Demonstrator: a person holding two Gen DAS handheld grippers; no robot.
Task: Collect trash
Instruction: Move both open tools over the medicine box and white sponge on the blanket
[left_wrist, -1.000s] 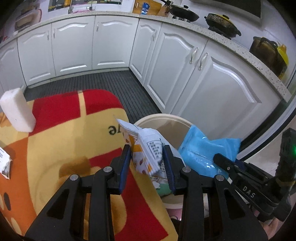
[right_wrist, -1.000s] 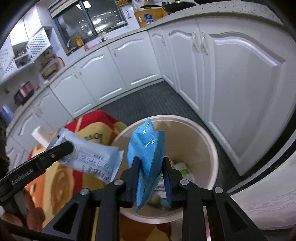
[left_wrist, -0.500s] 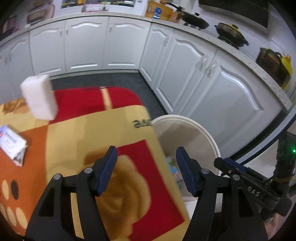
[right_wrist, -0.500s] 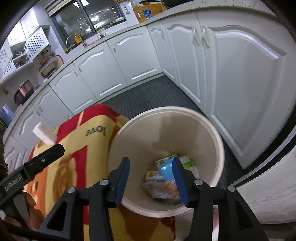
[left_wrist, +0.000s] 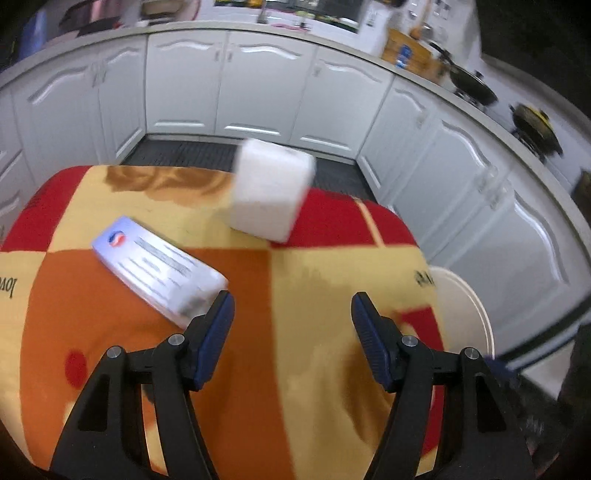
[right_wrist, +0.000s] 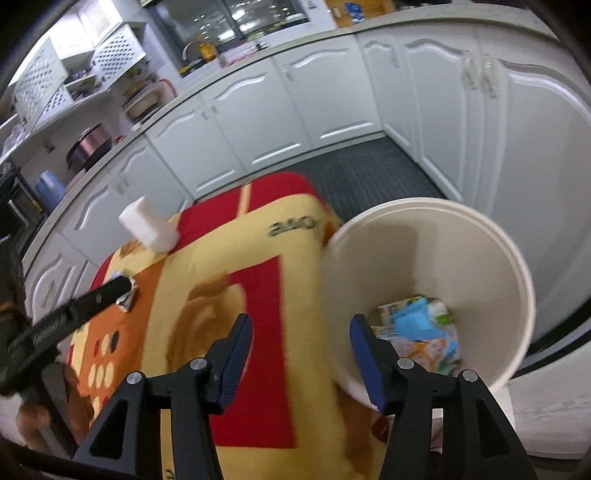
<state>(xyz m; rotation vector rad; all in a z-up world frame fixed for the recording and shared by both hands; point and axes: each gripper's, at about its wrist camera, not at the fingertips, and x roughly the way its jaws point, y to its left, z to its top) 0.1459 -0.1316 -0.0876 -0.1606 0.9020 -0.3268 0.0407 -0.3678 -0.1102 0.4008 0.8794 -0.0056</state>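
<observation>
The words on the flat white packet (left_wrist: 159, 271) are too blurry to read, the left gripper (left_wrist: 291, 325) hides one corner of it, the white bin (left_wrist: 467, 314) is half hidden behind the blanket (left_wrist: 303, 280), and the trash pile (right_wrist: 417, 334) sits partly behind the right gripper (right_wrist: 301, 343).

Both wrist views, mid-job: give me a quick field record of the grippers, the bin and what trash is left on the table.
left gripper: open, empty, over the tablecloth
right gripper: open, empty, at the table edge beside the bin
bin: cream, round, beside the table; holds a blue packet and other wrappers
silver-white packet: lying flat on the tablecloth, just ahead of the left gripper's left finger
white block: on the tablecloth, farther back
tablecloth: red, orange and yellow
</observation>
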